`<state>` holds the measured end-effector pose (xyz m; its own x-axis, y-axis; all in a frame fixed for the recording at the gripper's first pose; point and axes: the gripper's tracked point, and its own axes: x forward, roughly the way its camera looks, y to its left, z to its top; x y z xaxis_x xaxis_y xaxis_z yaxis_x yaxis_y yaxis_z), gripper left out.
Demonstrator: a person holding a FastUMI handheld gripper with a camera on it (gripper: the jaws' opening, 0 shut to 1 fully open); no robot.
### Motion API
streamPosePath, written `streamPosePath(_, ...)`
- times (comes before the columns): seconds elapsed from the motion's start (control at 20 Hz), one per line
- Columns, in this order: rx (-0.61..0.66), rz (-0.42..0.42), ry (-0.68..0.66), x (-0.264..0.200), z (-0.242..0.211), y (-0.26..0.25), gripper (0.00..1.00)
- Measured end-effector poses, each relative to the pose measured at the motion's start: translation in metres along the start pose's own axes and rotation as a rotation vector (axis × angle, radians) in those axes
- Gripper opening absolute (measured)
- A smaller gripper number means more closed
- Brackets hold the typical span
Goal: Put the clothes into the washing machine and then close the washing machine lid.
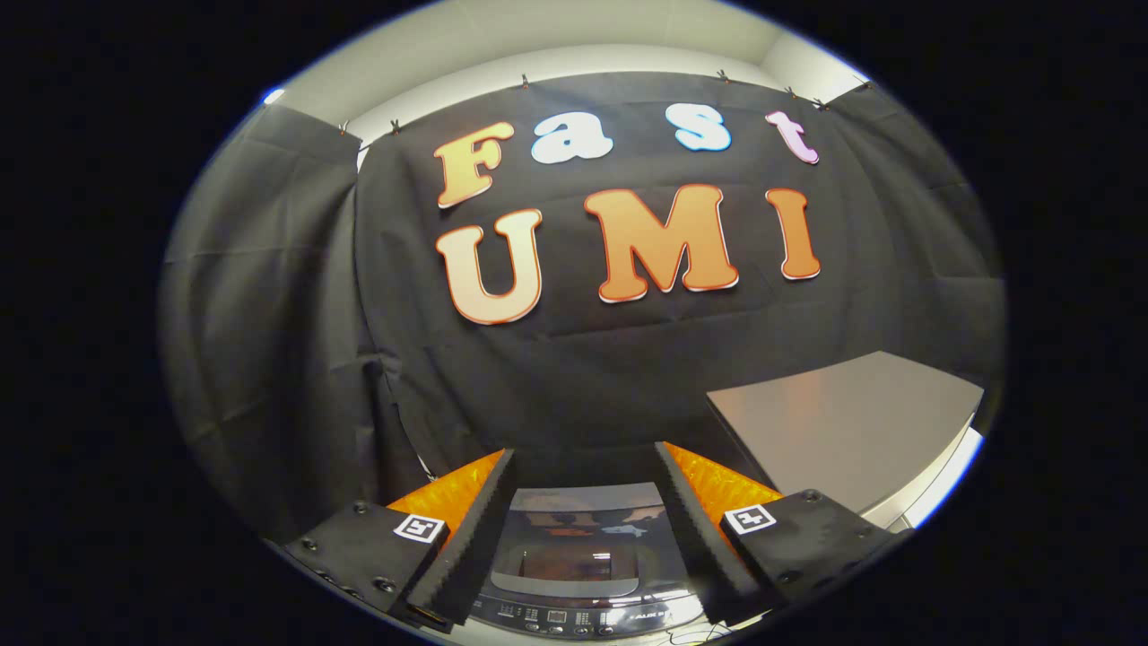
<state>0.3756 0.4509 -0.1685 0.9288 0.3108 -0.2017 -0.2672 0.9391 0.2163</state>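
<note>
My gripper (584, 462) is open, its two black ribbed fingers (480, 529) with orange backs spread wide and nothing between them. Below and between the fingers lies the washing machine (583, 574), seen from above. Its glossy dark lid (578, 538) lies flat and mirrors the booth. The machine's control panel (574, 619) with small buttons runs along its near edge. No clothes are visible.
A grey tabletop (852, 431) stands to the right of the machine, just beyond the right finger. Black cloth (269, 359) hangs as the booth's wall behind and to the left. A thin cord (408, 440) dangles down the cloth left of the machine.
</note>
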Motion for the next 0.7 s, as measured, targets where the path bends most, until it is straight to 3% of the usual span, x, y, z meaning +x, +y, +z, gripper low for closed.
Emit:
streamPosePath(0.25, -0.030, -0.046, -0.089, -0.012, 0.027, -0.011, 0.98)
streamPosePath(0.7, -0.007, -0.073, -0.110, -0.048, 0.041, -0.025, 0.98)
